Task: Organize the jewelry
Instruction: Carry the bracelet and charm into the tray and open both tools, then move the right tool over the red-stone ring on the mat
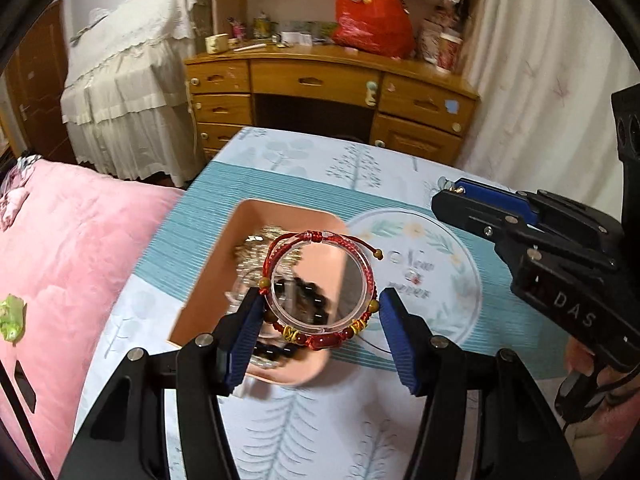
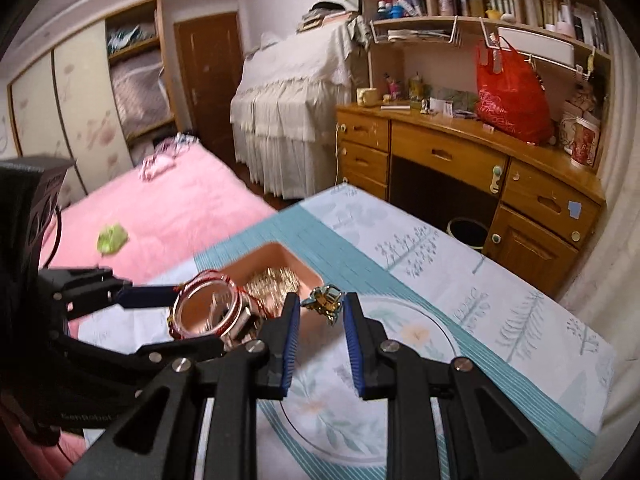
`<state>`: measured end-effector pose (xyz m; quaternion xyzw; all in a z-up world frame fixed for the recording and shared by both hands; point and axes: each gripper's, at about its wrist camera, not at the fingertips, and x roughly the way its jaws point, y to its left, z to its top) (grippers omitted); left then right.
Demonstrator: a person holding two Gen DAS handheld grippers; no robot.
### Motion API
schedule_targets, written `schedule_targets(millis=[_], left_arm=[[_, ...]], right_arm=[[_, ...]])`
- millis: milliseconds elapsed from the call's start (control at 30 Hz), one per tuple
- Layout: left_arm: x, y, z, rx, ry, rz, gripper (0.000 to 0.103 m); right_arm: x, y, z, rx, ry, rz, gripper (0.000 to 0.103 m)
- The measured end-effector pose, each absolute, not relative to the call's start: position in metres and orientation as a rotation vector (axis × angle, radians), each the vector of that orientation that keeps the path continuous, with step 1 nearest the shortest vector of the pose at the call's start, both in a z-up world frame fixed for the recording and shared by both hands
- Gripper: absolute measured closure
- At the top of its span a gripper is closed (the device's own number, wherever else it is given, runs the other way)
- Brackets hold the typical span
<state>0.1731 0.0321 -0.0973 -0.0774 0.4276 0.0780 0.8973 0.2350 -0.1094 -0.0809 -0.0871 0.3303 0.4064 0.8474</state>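
Note:
My left gripper (image 1: pixel 320 312) is shut on a clear bangle (image 1: pixel 320 280) wrapped with a red cord bracelet with beads (image 1: pixel 320 338), held above the pink tray (image 1: pixel 208 288). The tray holds gold chains (image 1: pixel 260 246) and dark beads (image 1: pixel 312 300). In the right wrist view the bangle (image 2: pixel 208 312) sits in the left gripper beside the tray (image 2: pixel 276 258). My right gripper (image 2: pixel 322 308) is shut on a small gold and teal ornament (image 2: pixel 326 304), just right of the tray. It also shows in the left wrist view (image 1: pixel 452 188).
The table wears a teal and white cloth with tree prints (image 1: pixel 320 160). A pink bed (image 1: pixel 72 248) lies left of it. A wooden desk (image 1: pixel 328 92) with a red bag (image 1: pixel 372 20) stands behind. A dark bin (image 2: pixel 468 232) stands under the desk.

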Motion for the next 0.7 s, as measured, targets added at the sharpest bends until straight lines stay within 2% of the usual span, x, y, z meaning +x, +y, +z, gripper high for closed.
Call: schedule_targets(millis=[300, 400, 433, 467, 500, 567, 700], left_arm=[[0.165, 0.075, -0.122, -0.201, 0.934, 0.267, 0.045], [0.167, 0.088, -0.133, -0.232, 0.976, 0.299, 0.041], [0.168, 0.089, -0.135, -0.239, 0.985, 0.309, 0.035], [0.167, 0.093, -0.136, -0.253, 0.988, 0.312, 0.034], [0.166, 0.096, -0.136, -0.270, 0.981, 0.309, 0.034], [0.164, 0.100, -0.136, -0.285, 0.971, 0.308, 0.026], [0.160, 0.106, -0.138, -0.295, 0.965, 0.328, 0.025]], right_arm=[[0.246, -0.063, -0.097, -0.097, 0.750, 0.895, 0.081], [0.247, -0.048, -0.107, -0.123, 0.766, 0.872, 0.080], [0.248, -0.042, -0.111, -0.144, 0.779, 0.861, 0.077], [0.250, -0.037, -0.117, -0.158, 0.809, 0.856, 0.067], [0.251, -0.036, -0.121, -0.155, 0.840, 0.857, 0.064], [0.256, -0.036, -0.127, -0.119, 0.874, 0.874, 0.062], [0.260, -0.043, -0.129, -0.101, 0.881, 0.837, 0.060]])
